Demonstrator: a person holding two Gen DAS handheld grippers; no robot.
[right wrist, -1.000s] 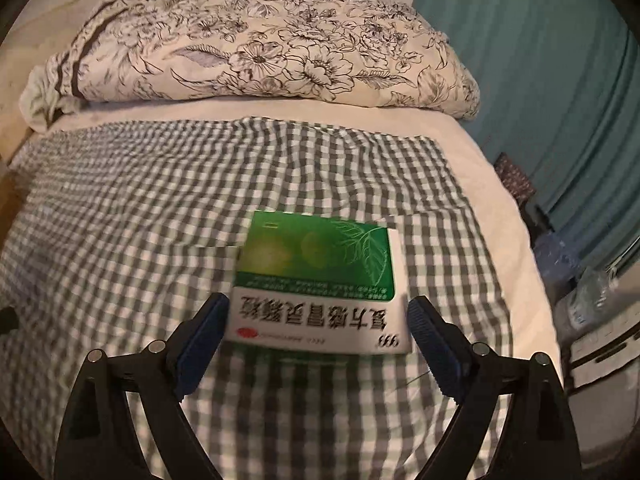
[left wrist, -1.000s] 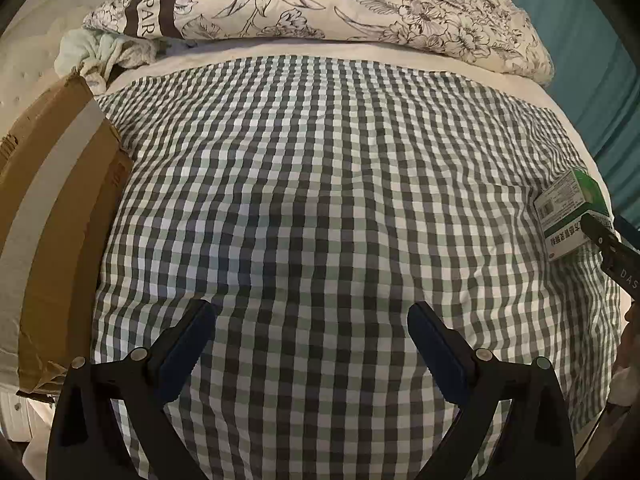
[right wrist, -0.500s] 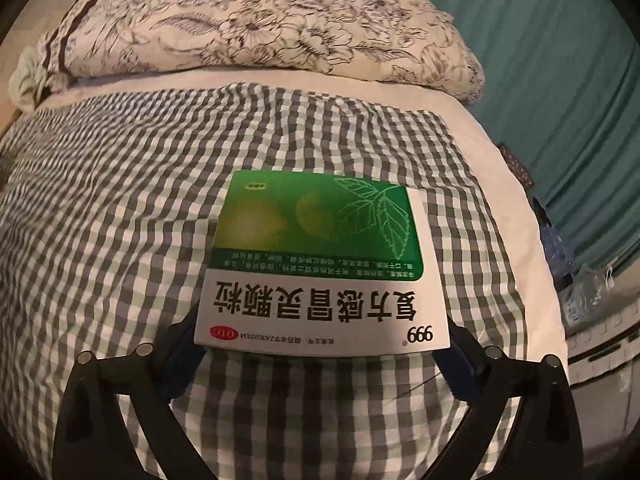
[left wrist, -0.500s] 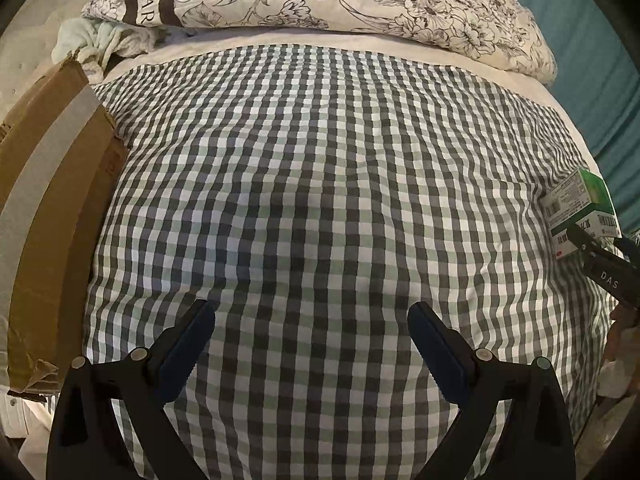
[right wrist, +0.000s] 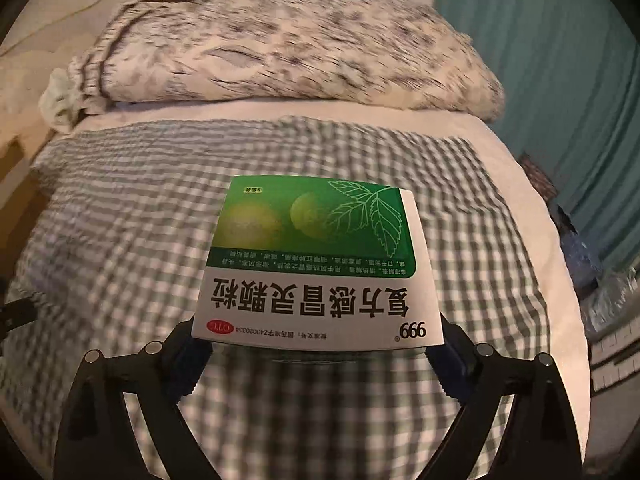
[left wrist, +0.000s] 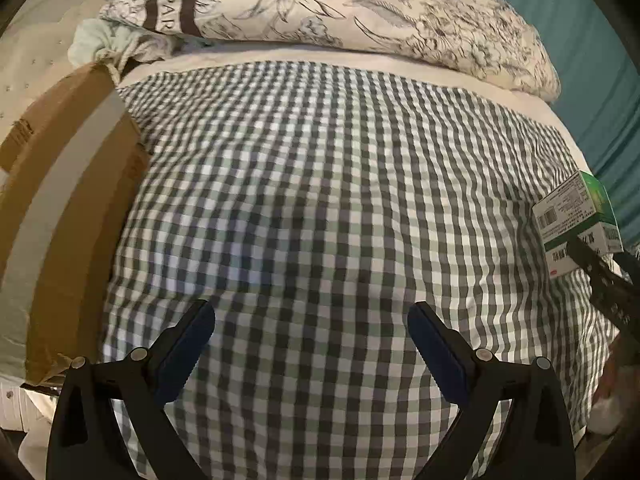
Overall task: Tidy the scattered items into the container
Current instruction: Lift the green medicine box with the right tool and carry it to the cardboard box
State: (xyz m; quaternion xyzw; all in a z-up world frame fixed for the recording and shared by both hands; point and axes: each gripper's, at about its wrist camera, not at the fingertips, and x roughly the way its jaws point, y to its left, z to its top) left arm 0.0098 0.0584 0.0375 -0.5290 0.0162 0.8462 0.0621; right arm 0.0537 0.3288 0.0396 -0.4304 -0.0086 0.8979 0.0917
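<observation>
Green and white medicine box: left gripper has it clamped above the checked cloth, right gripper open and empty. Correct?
Sides swapped. The right gripper clamps the green and white medicine box above the checked cloth, per the right wrist view; the left gripper is open and empty.

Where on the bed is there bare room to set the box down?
The checked cloth is bare from the cardboard box on the left to the medicine box at the right edge. The floral duvet crowds the far end.
</observation>
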